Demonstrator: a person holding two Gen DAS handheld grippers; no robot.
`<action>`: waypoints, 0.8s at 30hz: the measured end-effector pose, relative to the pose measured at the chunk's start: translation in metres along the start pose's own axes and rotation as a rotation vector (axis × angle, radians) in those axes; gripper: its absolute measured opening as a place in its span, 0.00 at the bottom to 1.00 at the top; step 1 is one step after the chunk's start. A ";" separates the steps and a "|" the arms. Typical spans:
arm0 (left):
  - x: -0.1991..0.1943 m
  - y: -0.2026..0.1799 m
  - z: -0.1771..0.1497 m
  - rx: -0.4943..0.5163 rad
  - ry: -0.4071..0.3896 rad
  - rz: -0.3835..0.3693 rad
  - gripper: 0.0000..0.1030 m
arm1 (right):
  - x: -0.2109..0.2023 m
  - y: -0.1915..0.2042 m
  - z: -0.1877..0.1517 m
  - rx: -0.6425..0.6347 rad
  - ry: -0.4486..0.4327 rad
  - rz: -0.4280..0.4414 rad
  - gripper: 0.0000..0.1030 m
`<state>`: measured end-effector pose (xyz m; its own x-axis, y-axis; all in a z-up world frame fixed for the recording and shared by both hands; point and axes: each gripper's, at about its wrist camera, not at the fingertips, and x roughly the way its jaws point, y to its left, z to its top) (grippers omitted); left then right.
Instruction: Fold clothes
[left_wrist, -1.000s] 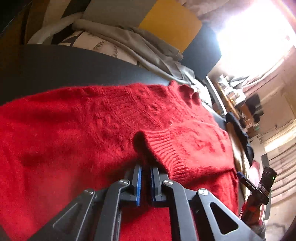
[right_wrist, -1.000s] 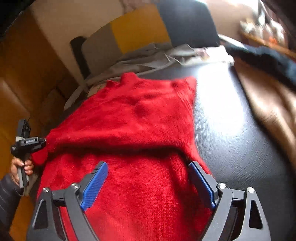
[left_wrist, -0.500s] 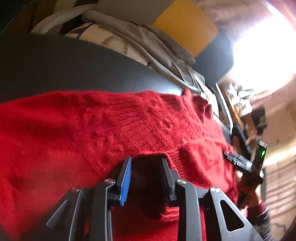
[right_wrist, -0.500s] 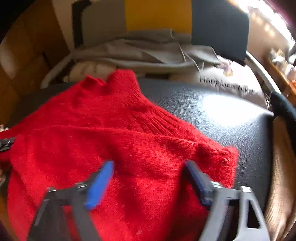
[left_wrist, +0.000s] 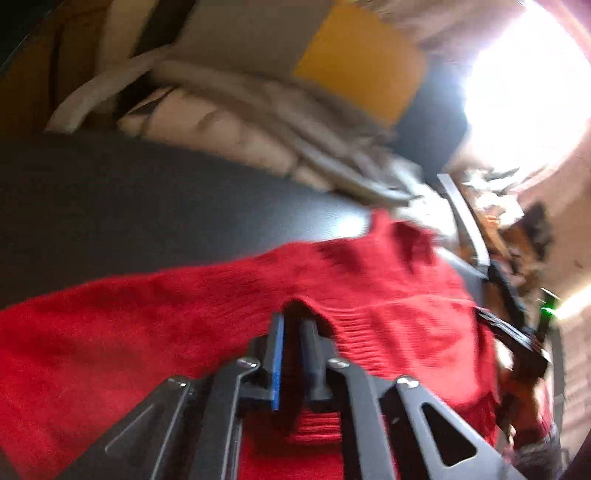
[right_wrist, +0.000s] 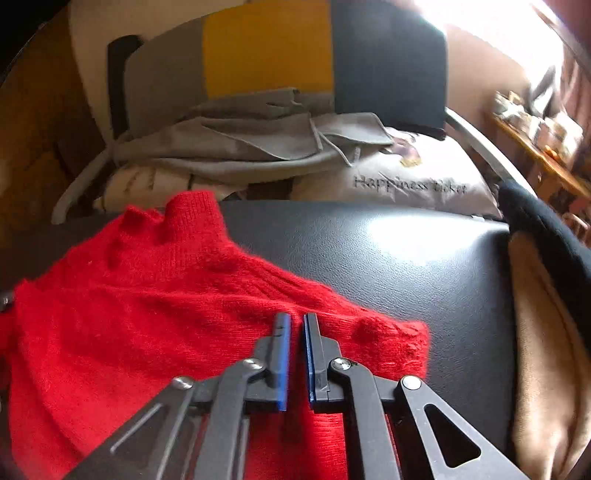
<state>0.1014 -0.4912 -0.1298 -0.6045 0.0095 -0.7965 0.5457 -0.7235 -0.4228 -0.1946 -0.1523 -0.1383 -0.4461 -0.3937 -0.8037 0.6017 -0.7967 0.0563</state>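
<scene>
A red knitted sweater (right_wrist: 140, 306) lies on a black leather surface (right_wrist: 388, 266), its collar at the far end. It also shows in the left wrist view (left_wrist: 166, 314). My left gripper (left_wrist: 293, 325) is shut on a ribbed edge of the red sweater (left_wrist: 369, 332). My right gripper (right_wrist: 297, 325) is shut on the sweater's near edge, close to its right corner (right_wrist: 402, 339). The right gripper and the hand that holds it show at the right edge of the left wrist view (left_wrist: 524, 347).
Behind the surface a chair (right_wrist: 266, 55) with grey, yellow and dark panels holds grey clothes (right_wrist: 258, 136) and a printed cushion (right_wrist: 413, 181). A tan garment (right_wrist: 543, 350) and a dark one (right_wrist: 546, 229) lie at the right. A cluttered shelf (right_wrist: 535, 125) stands far right.
My left gripper opened and then shut again on the sweater's ribbed edge. My right gripper was wide open over the sweater and has now shut on its near edge. Both views shifted.
</scene>
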 end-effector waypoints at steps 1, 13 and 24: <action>-0.007 0.006 -0.002 -0.032 -0.019 0.015 0.19 | -0.002 -0.003 -0.002 0.017 0.000 0.019 0.25; -0.037 -0.085 -0.080 0.365 -0.136 0.060 0.25 | -0.079 0.004 -0.090 -0.047 -0.044 0.128 0.58; -0.008 -0.075 -0.109 0.279 -0.184 0.170 0.32 | -0.061 0.020 -0.127 -0.052 -0.044 0.123 1.00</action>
<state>0.1290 -0.3619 -0.1392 -0.6269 -0.2335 -0.7433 0.4838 -0.8645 -0.1365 -0.0711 -0.0859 -0.1637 -0.3949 -0.5075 -0.7658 0.6867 -0.7168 0.1210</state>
